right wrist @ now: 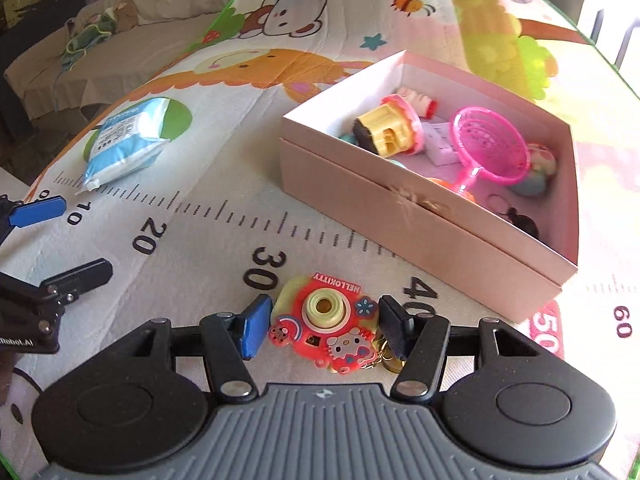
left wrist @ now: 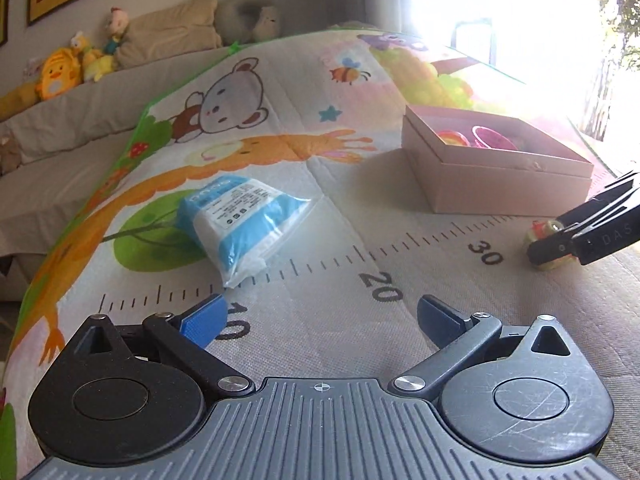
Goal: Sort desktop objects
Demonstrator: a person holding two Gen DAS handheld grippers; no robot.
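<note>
A red Hello Kitty camera keychain (right wrist: 326, 322) lies flat on the play mat, between the open fingers of my right gripper (right wrist: 325, 325); the blue pad on its left and the black one on its right stand close beside it. In the left wrist view the keychain (left wrist: 545, 236) shows partly behind my right gripper's fingers (left wrist: 560, 246). My left gripper (left wrist: 320, 316) is open and empty, low over the mat, near a blue-and-white tissue pack (left wrist: 244, 226), which also shows in the right wrist view (right wrist: 126, 142). A pink box (right wrist: 424, 232) holds several toys.
The box (left wrist: 496, 184) stands at the right on the cartoon mat (left wrist: 360, 248) with a printed ruler. A sofa with plush toys (left wrist: 60, 74) lies beyond the mat's left edge. My left gripper shows in the right wrist view (right wrist: 56, 236). Bright window glare at top right.
</note>
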